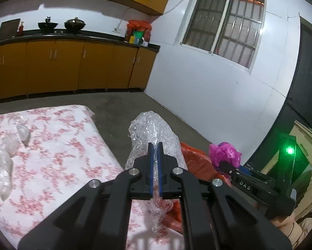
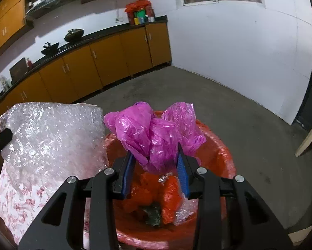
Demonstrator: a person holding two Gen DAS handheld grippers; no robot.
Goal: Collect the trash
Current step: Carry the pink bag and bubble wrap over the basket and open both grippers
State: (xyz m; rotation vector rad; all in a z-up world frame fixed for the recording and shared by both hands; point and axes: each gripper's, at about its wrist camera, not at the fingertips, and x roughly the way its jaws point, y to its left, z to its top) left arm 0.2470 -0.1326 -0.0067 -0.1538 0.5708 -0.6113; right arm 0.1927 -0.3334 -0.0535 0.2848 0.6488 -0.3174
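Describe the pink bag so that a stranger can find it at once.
Find the bin lined with orange plastic, beside the flowered table. Above its opening, the right gripper holds a crumpled pink bag. Only this one is pink; the bubble wrap beside it is clear.

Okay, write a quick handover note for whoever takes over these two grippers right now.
Left gripper: shut on a sheet of bubble wrap, held at the table's edge.
Right gripper: shut on a pink plastic bag, above the red-lined bin.
Done: some trash already lies in the bin.
Left: drop both pieces in, then collect the clear plastic scraps on the floral tablecloth.
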